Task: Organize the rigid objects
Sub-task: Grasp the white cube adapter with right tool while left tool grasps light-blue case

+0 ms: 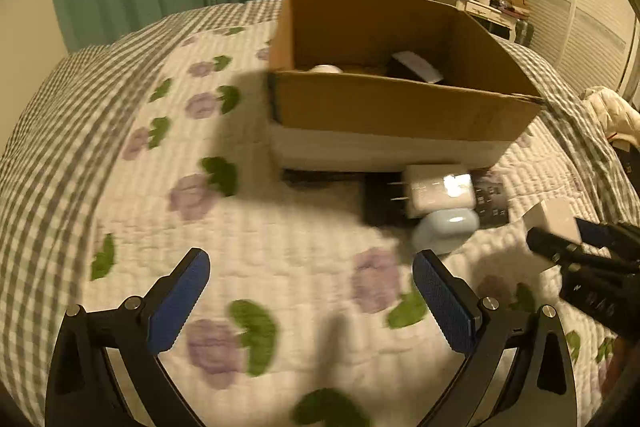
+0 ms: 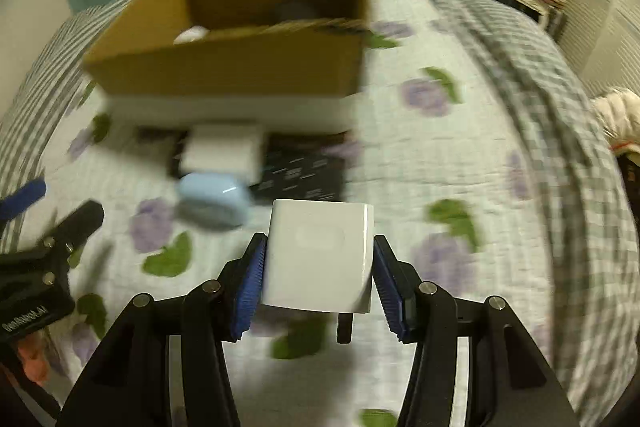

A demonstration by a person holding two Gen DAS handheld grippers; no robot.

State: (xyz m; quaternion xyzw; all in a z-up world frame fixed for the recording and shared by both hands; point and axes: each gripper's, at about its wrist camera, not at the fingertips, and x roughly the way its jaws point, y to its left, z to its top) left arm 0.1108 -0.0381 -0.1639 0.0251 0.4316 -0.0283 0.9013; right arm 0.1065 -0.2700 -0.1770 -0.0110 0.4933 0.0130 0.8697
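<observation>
Right gripper: its two blue ribbed pads are clamped on the flat sides of a white charger cube, a glossy, square-edged plastic block held off the bed, with a dark prong showing beneath it. Left gripper: jaws stand wide apart with nothing between them, the blue textured pads hovering over bare quilt.

The quilt is a puckered white fabric printed with purple flowers and green leaves, bordered in grey-and-white check.

Just beyond the right gripper, near the middle of the bed, lies a cluster of objects. A rounded pale blue case, smooth and pebble-shaped, sits nearest. Touching it on the far side is a white plug adapter, rectangular with softened corners, two metal prongs pointing left. Both rest partly on a flat black box with small pale print on its face.

Behind the cluster stands an open cardboard box, plain brown corrugated board with a white band along its base. Inside, a rounded white item and a dark object with a white label show above the rim; their exact nature cannot be told.

At the far right edge lies a cream padded garment
</observation>
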